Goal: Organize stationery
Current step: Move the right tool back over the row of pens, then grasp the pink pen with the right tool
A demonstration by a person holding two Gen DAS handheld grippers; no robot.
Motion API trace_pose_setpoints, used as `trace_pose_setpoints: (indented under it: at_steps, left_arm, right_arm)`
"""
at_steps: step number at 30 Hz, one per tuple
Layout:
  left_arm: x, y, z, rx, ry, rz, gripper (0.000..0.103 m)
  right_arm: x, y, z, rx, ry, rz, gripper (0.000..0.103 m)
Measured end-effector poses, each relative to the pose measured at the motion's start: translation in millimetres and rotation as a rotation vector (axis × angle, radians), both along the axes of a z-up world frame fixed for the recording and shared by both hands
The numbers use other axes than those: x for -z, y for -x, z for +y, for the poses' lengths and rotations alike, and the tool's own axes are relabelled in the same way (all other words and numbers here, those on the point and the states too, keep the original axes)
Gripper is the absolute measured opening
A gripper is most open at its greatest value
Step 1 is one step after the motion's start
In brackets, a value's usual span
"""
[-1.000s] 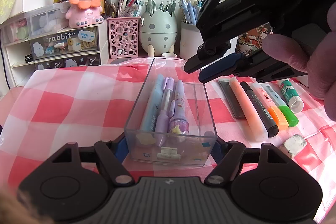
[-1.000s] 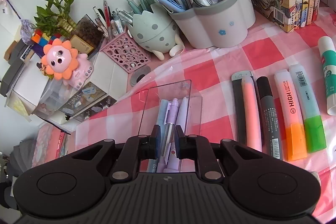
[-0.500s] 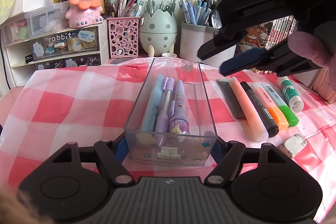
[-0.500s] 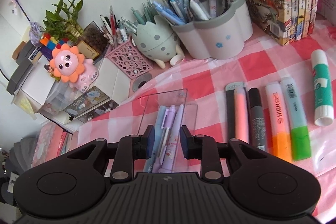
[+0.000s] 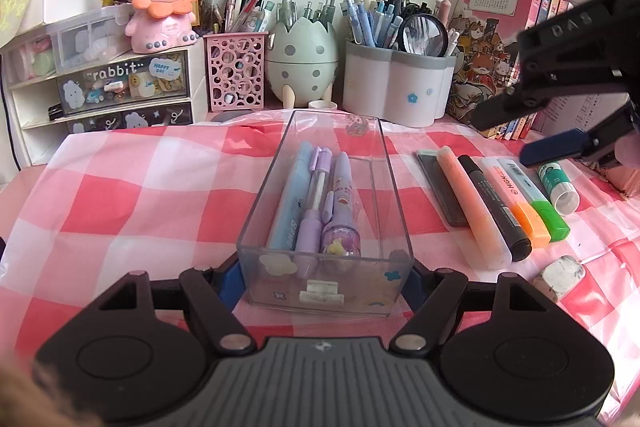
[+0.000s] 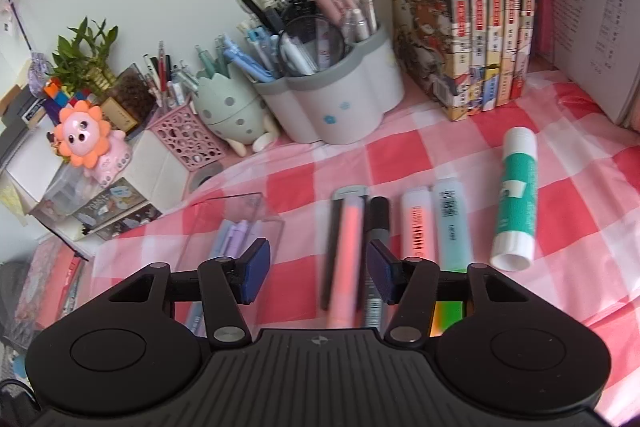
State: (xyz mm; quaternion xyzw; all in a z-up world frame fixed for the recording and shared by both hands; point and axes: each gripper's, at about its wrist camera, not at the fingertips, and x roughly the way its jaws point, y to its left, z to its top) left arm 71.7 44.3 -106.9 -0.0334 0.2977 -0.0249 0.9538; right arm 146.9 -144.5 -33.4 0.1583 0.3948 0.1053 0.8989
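Note:
A clear plastic box (image 5: 326, 279) stands on the checked cloth with three pens (image 5: 316, 203) lying in it. My left gripper (image 5: 324, 277) has its blue pads against the box's near end, one on each side. My right gripper (image 6: 316, 273) is open and empty, hovering over a peach highlighter (image 6: 344, 259) and a black marker (image 6: 378, 219); it also shows in the left wrist view (image 5: 516, 135). Right of these lie an orange-capped highlighter (image 6: 418, 227), a green-capped highlighter (image 6: 452, 223) and a glue stick (image 6: 516, 195). A dark flat case (image 5: 440, 187) lies left of the peach highlighter.
A smudged eraser (image 5: 558, 277) lies near the front right. At the back stand a white pen holder (image 5: 396, 87), an egg-shaped holder (image 5: 302, 63), a pink mesh cup (image 5: 236, 71), small drawers (image 5: 120, 87) and books (image 6: 480, 11).
My right gripper has moved right, away from above the box to over the row of markers, and its jaws have opened wide. The left gripper and box have stayed put.

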Motion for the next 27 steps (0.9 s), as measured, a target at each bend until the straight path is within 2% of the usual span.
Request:
trace_pose_setpoints:
  at_steps: [9, 19, 22, 24, 27]
  left_arm:
    - [0.0, 0.0, -0.1, 0.000, 0.001, 0.000, 0.049]
    - [-1.3, -0.2, 2.2, 0.000, 0.005, 0.005, 0.049]
    - [-2.5, -0.8, 3.4, 0.006, 0.004, 0.013, 0.049]
    - [-3.5, -2.5, 7.1, 0.007, 0.023, 0.021, 0.049]
    - [-3.8, -3.0, 10.4, 0.011, 0.036, 0.019, 0.049]
  right_arm:
    - [6.2, 7.5, -17.9, 0.001, 0.055, -0.042, 0.065]
    - [21.0, 10.5, -11.2, -0.058, 0.121, -0.052, 0.065]
    - [23.8, 9.0, -8.2, -0.071, 0.125, -0.052, 0.058]
    - [25.6, 7.9, -7.5, -0.080, 0.120, -0.051, 0.048]
    - [28.5, 6.2, -5.6, -0.092, 0.110, -0.046, 0.040]
